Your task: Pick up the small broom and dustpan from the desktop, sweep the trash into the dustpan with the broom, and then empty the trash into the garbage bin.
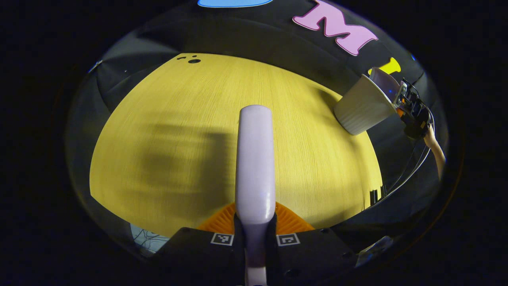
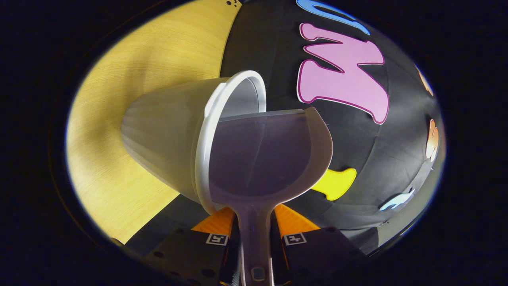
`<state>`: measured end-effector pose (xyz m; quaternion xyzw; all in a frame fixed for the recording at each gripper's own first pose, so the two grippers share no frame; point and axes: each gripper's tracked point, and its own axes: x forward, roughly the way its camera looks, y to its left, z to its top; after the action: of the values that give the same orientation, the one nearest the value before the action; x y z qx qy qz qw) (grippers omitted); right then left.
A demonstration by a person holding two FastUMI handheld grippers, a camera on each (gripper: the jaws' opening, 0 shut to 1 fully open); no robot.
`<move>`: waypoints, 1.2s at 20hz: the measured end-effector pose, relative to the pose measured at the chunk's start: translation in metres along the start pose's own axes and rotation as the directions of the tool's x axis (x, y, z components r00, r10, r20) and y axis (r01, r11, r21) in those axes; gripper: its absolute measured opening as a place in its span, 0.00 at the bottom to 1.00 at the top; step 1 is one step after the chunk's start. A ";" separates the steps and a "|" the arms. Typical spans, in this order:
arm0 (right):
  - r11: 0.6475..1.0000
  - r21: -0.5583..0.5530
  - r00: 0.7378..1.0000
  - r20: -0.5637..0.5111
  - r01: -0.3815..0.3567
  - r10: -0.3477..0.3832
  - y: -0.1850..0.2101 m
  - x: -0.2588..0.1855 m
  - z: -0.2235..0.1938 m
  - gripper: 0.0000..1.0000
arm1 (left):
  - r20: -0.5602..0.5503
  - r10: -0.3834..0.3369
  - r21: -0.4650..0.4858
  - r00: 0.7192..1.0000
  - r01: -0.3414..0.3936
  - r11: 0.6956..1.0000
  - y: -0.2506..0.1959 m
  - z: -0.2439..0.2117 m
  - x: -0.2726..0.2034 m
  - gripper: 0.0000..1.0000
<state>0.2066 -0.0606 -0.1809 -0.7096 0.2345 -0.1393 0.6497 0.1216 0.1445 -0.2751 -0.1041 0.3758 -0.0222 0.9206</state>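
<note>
My left gripper is shut on the pale lilac broom, which points straight ahead above the yellow tabletop. At the table's far right edge stands the white ribbed garbage bin, with the dustpan at its mouth and the right gripper behind it. In the right gripper view, my right gripper is shut on the handle of the dustpan. The pan's front edge reaches into the rim of the bin. I see no trash on the pan's inner face.
Small dark holes mark the table's far left corner. A person's forearm and cables hang past the table's right edge. The yellow tabletop stretches left of the bin. Black cloth walls close in the table.
</note>
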 end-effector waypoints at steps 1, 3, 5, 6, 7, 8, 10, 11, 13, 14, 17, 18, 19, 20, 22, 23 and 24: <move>1.000 0.028 1.000 -0.011 -0.015 0.015 0.000 0.000 -0.001 0.36 | 0.007 0.000 -0.012 1.000 0.000 1.000 0.001 0.000 -0.001 0.25; 0.994 0.093 0.998 -0.034 -0.049 0.052 0.001 0.001 -0.002 0.33 | 0.019 0.002 -0.028 1.000 -0.002 1.000 0.004 -0.001 -0.004 0.25; 0.985 0.156 0.995 -0.055 -0.077 0.087 0.002 0.003 -0.004 0.36 | 0.024 0.010 -0.039 1.000 -0.009 0.999 0.008 0.000 -0.008 0.25; 0.976 0.197 0.992 -0.065 -0.095 0.109 0.003 0.002 -0.006 0.33 | 0.027 0.014 -0.041 1.000 -0.013 0.999 0.012 0.002 -0.010 0.25; 0.962 0.250 0.988 -0.077 -0.114 0.137 0.004 0.002 -0.006 0.36 | 0.035 0.018 -0.042 0.999 -0.017 0.999 0.015 0.003 -0.011 0.25; 0.941 0.313 0.982 -0.094 -0.129 0.166 0.005 0.001 -0.007 0.36 | 0.044 0.022 -0.046 0.999 -0.020 0.999 0.019 0.006 -0.014 0.25; 0.879 0.455 0.969 -0.118 -0.142 0.217 0.007 0.001 -0.010 0.36 | 0.061 0.014 -0.071 0.998 -0.010 0.997 0.021 0.015 -0.018 0.25; 0.838 0.526 0.961 -0.126 -0.146 0.246 0.009 0.003 -0.013 0.36 | 0.067 0.006 -0.078 0.998 -0.001 0.997 0.019 0.019 -0.019 0.25; 0.732 0.664 0.942 -0.125 -0.154 0.311 0.015 0.003 -0.017 0.36 | 0.077 0.002 -0.067 0.997 0.003 0.998 0.019 0.024 -0.021 0.25; 0.673 0.724 0.934 -0.119 -0.151 0.337 0.018 0.003 -0.019 0.36 | 0.078 0.000 -0.054 0.997 0.005 0.999 0.017 0.026 -0.021 0.25; 0.511 0.852 0.919 -0.101 -0.118 0.381 0.020 0.002 -0.017 0.36 | 0.067 -0.017 -0.014 0.998 0.018 1.000 0.009 0.031 -0.022 0.25; 0.472 0.875 0.918 -0.094 -0.109 0.386 0.018 0.002 -0.014 0.36 | 0.063 -0.022 -0.003 0.998 0.022 1.000 0.007 0.032 -0.023 0.25; 0.422 0.900 0.918 -0.072 -0.109 0.389 0.017 0.001 -0.010 0.36 | 0.061 -0.027 0.006 0.998 0.026 1.000 0.004 0.034 -0.023 0.25; 0.368 0.923 0.919 -0.041 -0.115 0.392 0.014 -0.001 -0.003 0.36 | 0.061 -0.031 0.015 0.998 0.030 0.999 0.002 0.037 -0.022 0.25; 0.242 0.960 0.917 0.032 -0.138 0.398 0.008 -0.003 0.012 0.36 | 0.070 -0.037 0.026 0.997 0.035 0.999 -0.001 0.042 -0.021 0.25; 0.195 0.969 0.914 0.061 -0.150 0.400 0.004 -0.009 0.018 0.36 | 0.071 -0.043 0.031 0.997 0.040 0.999 -0.004 0.044 -0.021 0.25; 0.159 0.974 0.913 0.086 -0.160 0.398 -0.003 -0.014 0.024 0.36 | 0.071 -0.047 0.037 0.996 0.045 0.998 -0.006 0.045 -0.019 0.25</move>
<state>0.2070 -0.0326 -0.1792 -0.0752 0.2837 -0.1986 0.9351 0.1393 0.1487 -0.2294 -0.0971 0.3396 -0.0463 0.9344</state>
